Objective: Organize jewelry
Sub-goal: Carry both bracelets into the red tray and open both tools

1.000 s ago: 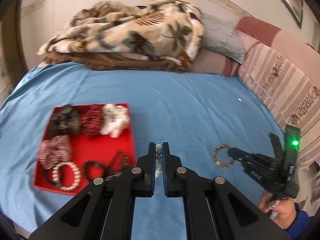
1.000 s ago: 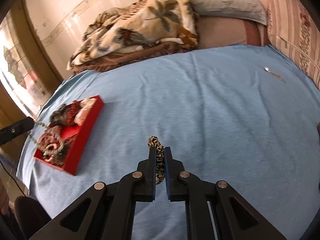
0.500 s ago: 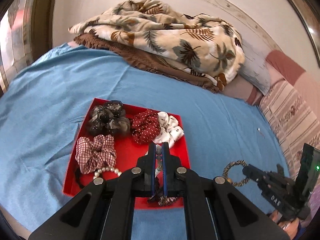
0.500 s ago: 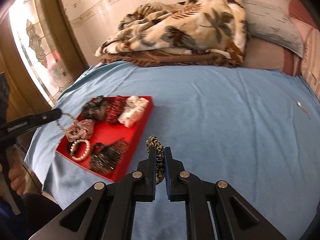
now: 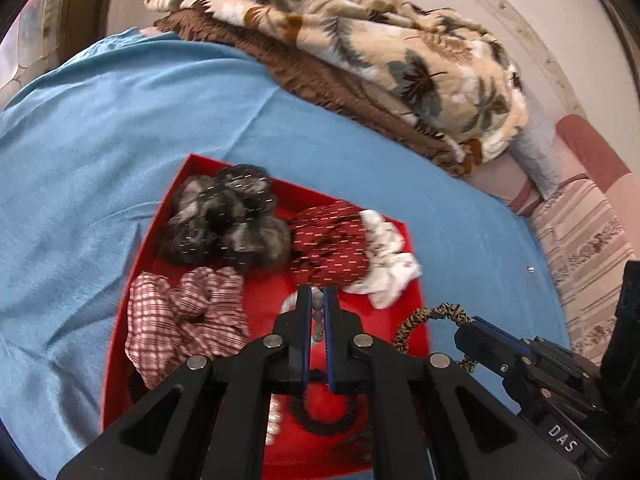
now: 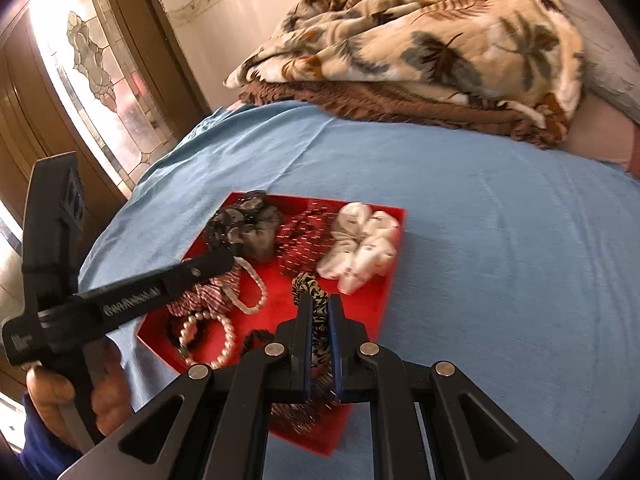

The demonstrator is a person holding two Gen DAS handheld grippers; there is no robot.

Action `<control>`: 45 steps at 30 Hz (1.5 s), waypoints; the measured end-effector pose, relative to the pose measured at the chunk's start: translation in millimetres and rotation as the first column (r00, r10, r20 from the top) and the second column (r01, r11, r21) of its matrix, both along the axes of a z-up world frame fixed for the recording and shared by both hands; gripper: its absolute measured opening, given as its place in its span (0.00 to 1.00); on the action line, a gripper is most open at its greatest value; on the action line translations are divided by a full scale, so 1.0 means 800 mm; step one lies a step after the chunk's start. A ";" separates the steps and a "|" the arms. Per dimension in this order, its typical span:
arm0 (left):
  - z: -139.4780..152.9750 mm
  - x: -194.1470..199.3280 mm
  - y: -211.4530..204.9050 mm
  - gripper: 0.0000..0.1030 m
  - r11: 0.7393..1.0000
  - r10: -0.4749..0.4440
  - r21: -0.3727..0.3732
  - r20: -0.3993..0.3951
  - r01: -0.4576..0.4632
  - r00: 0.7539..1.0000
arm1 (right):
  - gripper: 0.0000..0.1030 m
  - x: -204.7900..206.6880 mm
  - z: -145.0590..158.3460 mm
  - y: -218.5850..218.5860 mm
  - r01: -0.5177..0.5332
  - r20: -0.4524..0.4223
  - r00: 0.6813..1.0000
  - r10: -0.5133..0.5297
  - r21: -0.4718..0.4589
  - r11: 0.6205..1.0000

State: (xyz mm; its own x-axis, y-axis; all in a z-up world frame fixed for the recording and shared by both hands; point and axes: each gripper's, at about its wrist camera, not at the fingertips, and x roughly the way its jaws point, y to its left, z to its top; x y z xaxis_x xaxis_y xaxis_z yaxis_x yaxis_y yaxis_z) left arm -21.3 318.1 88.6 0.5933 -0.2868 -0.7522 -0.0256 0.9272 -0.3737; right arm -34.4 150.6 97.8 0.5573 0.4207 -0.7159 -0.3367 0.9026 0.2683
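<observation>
Left gripper (image 5: 317,312): jaws closed on a bead strand (image 5: 318,314); grey beads show in the narrow slot between the blue pads.
Bead strand: pinched at the fingertips, hanging over the red tray (image 5: 256,304); in the right view a pale loop of it (image 6: 250,286) droops from the gripper's tip (image 6: 224,258) onto the checked scrunchie.
Right gripper (image 6: 319,312): jaws clamped on a leopard band (image 6: 316,312), which stands up between the pads and pokes out above them.
Leopard band: held over the tray's near right part; in the left view it curves out from the right gripper's tip (image 5: 466,326), over the tray's right edge (image 5: 430,314).
Tray: lies flat on the blue sheet (image 5: 100,128).
Tray contents: grey-black scrunchie (image 5: 228,232) at the far left corner, red dotted scrunchie (image 5: 328,246) beside it, white scrunchie (image 5: 390,264) at the far right, checked scrunchie (image 5: 184,312) on the near left, pearl bracelet (image 6: 208,340) and a black band (image 5: 324,416) nearer the front.
Hand (image 6: 76,392): wraps the left gripper's handle, blue sleeve at the wrist.
Beyond the tray: a leaf-print blanket (image 6: 420,52) piled on a brown one at the far end of the bed; a stained-glass door (image 6: 92,76) to the left.
</observation>
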 end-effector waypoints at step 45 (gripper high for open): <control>0.020 -0.030 0.009 0.36 0.980 0.081 0.169 0.120 -0.101 0.989 | 0.43 0.015 -0.031 -0.002 0.100 -0.024 0.995 -0.101 -0.060 0.993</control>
